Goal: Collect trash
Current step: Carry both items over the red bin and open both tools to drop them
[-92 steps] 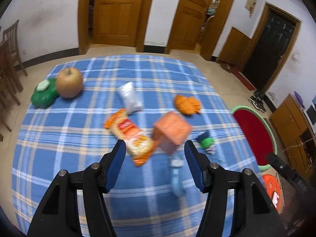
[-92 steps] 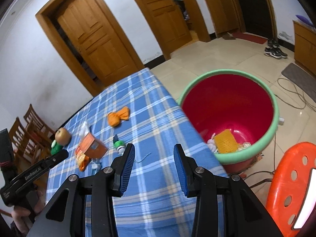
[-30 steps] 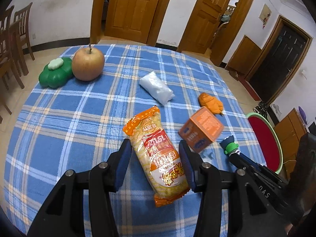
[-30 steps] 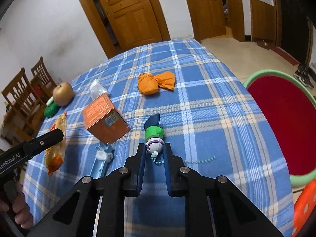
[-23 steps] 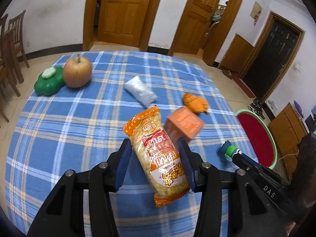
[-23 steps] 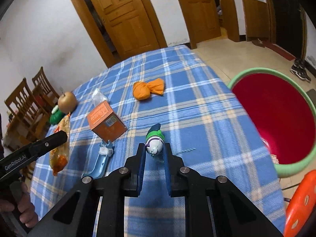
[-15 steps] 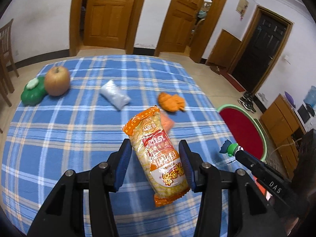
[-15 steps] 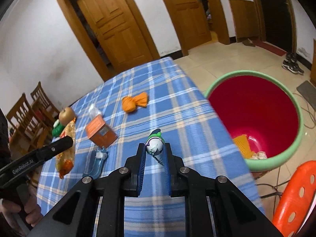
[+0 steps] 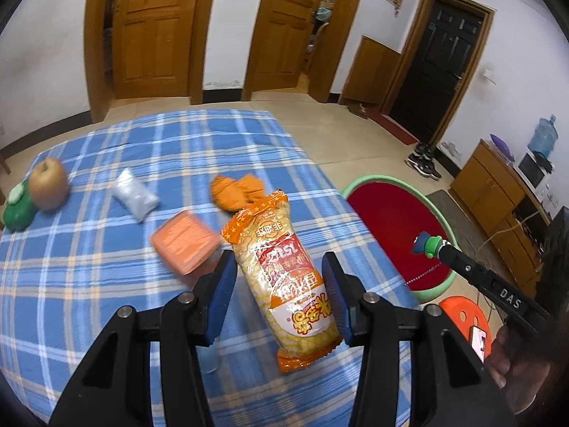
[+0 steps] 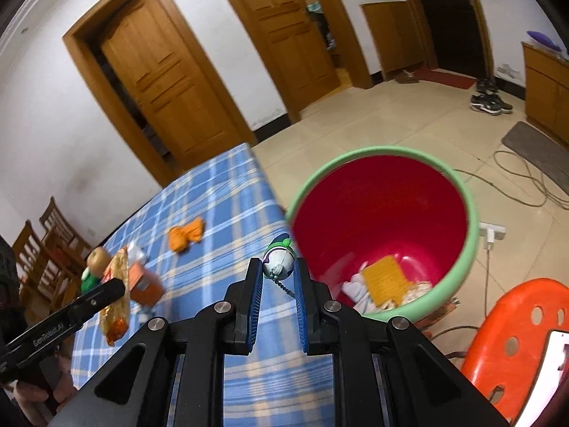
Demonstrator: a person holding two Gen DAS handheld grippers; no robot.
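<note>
My left gripper [image 9: 281,281] is shut on an orange snack packet [image 9: 284,277] and holds it above the blue checked tablecloth [image 9: 106,284]. My right gripper [image 10: 278,277] is shut on a small green-capped toy with a bead chain [image 10: 279,259], held at the table's edge beside the red bin with a green rim [image 10: 462,192]. The bin [image 9: 387,213] holds a yellow sponge [image 10: 386,275] and white scraps. The toy [image 9: 428,243] also shows in the left wrist view, over the bin.
On the table lie an orange box [image 9: 185,240], an orange cloth bundle [image 9: 236,192], a clear plastic bag [image 9: 135,195], an apple [image 9: 48,183] and a green object [image 9: 16,206]. An orange stool [image 10: 515,327] stands by the bin. Wooden chairs [image 10: 46,245] stand at the far left.
Both grippers have swung right toward the bin, each carrying its item. The right gripper's toy has gone from over the table to the table's edge next to the bin.
</note>
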